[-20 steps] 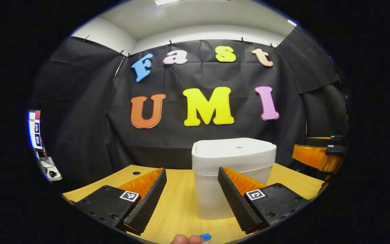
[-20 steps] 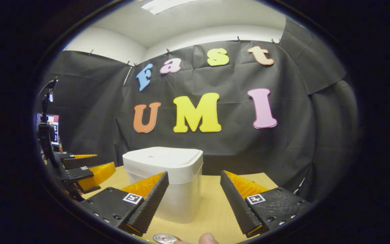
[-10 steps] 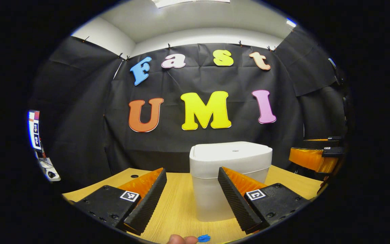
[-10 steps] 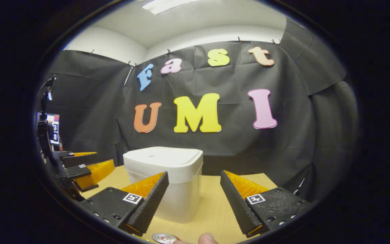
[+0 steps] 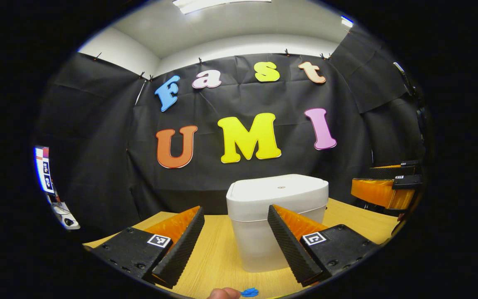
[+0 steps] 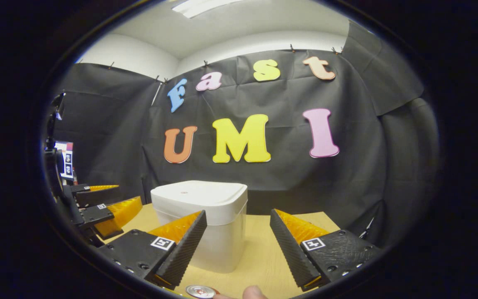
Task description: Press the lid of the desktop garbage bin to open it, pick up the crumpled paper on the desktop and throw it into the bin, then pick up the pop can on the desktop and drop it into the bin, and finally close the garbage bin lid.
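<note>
A white bin (image 5: 278, 220) with its lid down stands on the wooden desk (image 5: 218, 257). My left gripper (image 5: 235, 245) is open, level with the bin's front and a little short of it. In the right gripper view the bin (image 6: 203, 224) sits ahead to the left, and my right gripper (image 6: 237, 247) is open with nothing between its fingers. The pop can (image 6: 199, 291) shows just its top at the bottom edge. A bit of blue crumpled paper (image 5: 249, 292) lies at the bottom edge of the left gripper view. Each gripper appears at the side of the other's view: the right one (image 5: 384, 187), the left one (image 6: 102, 205).
A fingertip (image 5: 222, 294) pokes in at the bottom of the left gripper view, another fingertip (image 6: 252, 292) at the bottom of the right gripper view. A screen (image 5: 45, 169) and gear stand at the far left. The black cloth wall hangs close behind the bin.
My left gripper has drifted slightly, so the bin sits a little lower and further left in its view. The right gripper has barely moved.
</note>
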`<action>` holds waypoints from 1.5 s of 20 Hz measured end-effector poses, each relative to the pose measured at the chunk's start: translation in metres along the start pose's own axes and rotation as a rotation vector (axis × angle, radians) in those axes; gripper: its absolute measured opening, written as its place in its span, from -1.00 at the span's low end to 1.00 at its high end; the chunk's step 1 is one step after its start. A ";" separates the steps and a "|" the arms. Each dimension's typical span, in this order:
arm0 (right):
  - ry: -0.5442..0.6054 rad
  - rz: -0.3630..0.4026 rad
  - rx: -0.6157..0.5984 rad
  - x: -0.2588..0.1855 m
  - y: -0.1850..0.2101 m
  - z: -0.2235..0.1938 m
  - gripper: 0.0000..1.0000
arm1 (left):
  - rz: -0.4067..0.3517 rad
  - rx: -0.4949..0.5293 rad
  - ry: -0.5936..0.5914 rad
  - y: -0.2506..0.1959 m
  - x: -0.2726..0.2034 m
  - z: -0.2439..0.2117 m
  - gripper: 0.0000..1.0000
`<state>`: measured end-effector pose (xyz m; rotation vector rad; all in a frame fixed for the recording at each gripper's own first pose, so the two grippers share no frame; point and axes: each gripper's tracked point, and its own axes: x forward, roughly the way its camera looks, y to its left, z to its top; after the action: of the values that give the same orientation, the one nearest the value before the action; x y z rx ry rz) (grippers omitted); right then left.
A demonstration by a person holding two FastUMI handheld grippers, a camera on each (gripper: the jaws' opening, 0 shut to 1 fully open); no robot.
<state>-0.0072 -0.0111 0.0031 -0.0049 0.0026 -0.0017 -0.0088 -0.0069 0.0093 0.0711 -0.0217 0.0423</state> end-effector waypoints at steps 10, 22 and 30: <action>0.030 0.096 0.000 0.017 0.029 0.031 0.72 | -0.020 -0.066 0.064 0.008 -0.007 -0.017 0.98; 0.213 0.205 -0.003 0.077 0.064 0.030 -0.79 | -0.034 -0.078 0.071 0.027 -0.013 -0.030 0.99; 0.352 0.258 0.009 0.113 0.078 0.012 -1.00 | -0.030 -0.111 0.087 0.041 -0.015 -0.041 0.98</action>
<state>0.1063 0.0668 0.0145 0.0048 0.3549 0.2550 -0.0250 0.0366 -0.0289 -0.0412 0.0635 0.0140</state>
